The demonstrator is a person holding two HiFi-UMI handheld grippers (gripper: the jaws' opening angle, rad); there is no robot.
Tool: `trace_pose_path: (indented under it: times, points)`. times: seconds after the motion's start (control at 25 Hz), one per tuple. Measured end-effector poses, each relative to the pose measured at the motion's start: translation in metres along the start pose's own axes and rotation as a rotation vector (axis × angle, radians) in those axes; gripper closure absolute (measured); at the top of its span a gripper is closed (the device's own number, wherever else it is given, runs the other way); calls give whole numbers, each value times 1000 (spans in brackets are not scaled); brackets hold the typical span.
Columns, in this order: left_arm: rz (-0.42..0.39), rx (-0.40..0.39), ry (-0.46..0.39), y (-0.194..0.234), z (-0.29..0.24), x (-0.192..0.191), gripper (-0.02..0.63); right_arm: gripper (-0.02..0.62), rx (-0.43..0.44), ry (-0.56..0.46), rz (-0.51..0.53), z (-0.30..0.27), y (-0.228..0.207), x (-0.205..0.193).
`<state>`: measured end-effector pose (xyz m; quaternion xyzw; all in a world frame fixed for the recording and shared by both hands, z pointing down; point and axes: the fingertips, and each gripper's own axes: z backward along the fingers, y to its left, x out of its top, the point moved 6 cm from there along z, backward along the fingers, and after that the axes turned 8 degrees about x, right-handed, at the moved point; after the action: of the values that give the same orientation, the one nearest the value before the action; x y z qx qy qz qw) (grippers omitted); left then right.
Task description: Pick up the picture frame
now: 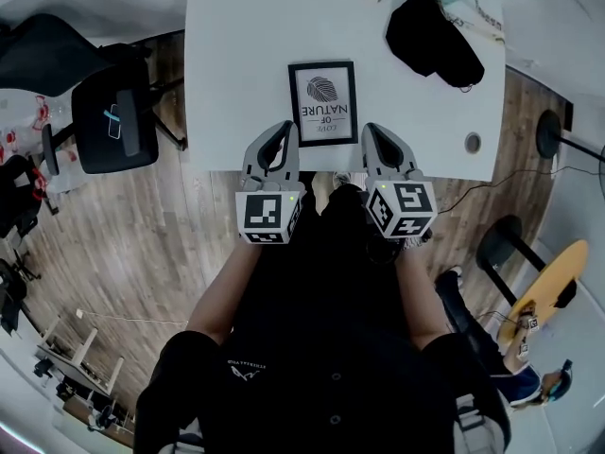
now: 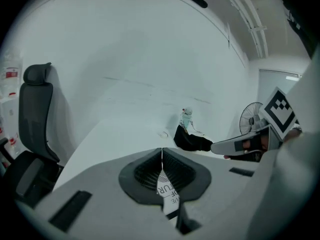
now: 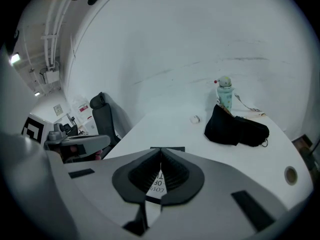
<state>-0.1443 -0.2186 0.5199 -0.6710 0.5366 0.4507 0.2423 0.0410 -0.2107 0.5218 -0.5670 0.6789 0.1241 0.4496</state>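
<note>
Picture frame (image 2: 166,191) largely masked by the jaws in both gripper views; only fragments of print are seen. In the head view it is seen flat on the white table (image 1: 236,55) near the front edge: black border, white mat, fingerprint motif. Left gripper (image 1: 282,130) and right gripper (image 1: 371,130) are held clenched, empty, tilted downward, just short of its lower corners.
</note>
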Motion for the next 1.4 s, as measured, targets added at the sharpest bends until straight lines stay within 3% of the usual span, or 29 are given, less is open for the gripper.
trace_pose_path:
  times: [0.6,0.92,1.2,1.4]
  points:
    - [96,-62,292,11,-46,-72,580,480,-40,224,-128,-51,-30,-59]
    - [76,-27,420,12,-72,-106,502,479,-74,317,-146,-75,-44,-83]
    - [83,19,522,18,-87,-124,495,480,-102,379,-154,-88,-54,-101]
    - [53,4,571,15,-92,-130,495,496,-121,440,-166,-92,-54,-107]
